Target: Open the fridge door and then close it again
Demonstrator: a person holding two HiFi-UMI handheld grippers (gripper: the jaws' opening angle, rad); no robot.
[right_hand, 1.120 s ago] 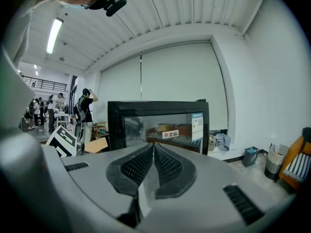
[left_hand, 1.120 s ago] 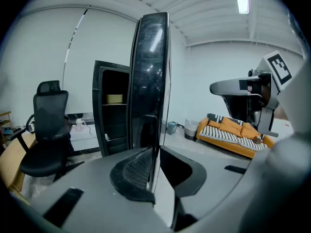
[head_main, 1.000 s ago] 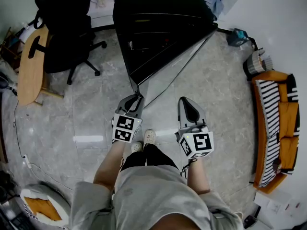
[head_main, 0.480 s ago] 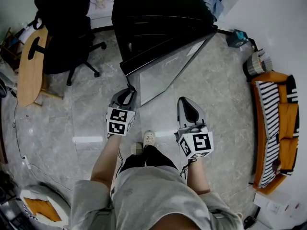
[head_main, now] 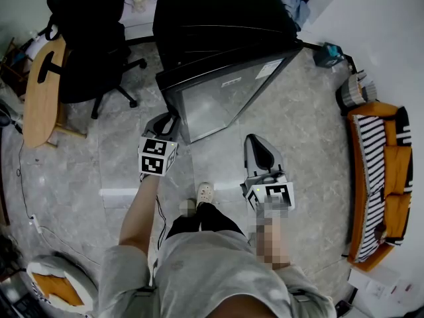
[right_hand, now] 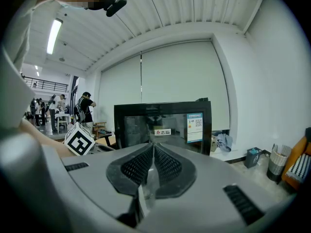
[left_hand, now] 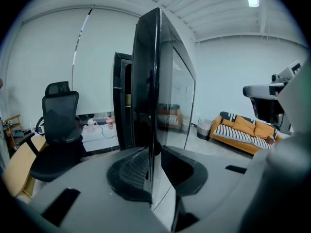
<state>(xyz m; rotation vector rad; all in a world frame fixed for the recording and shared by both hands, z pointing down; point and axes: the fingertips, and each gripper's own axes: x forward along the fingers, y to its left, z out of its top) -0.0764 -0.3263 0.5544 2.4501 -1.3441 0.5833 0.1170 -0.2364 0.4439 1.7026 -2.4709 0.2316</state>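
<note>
**A:** Where's the door?

**B:** The fridge door stands part open off the fridge. Its free edge sits between my left gripper's narrow jaws. They have just been easing apart, though both pads look to lie against it. My right gripper is pinched together on nothing, out in front.

**A:** Which step?

**B:** Closing, I'd judge. Next I push that edge home until it seals, then draw clear.
</note>
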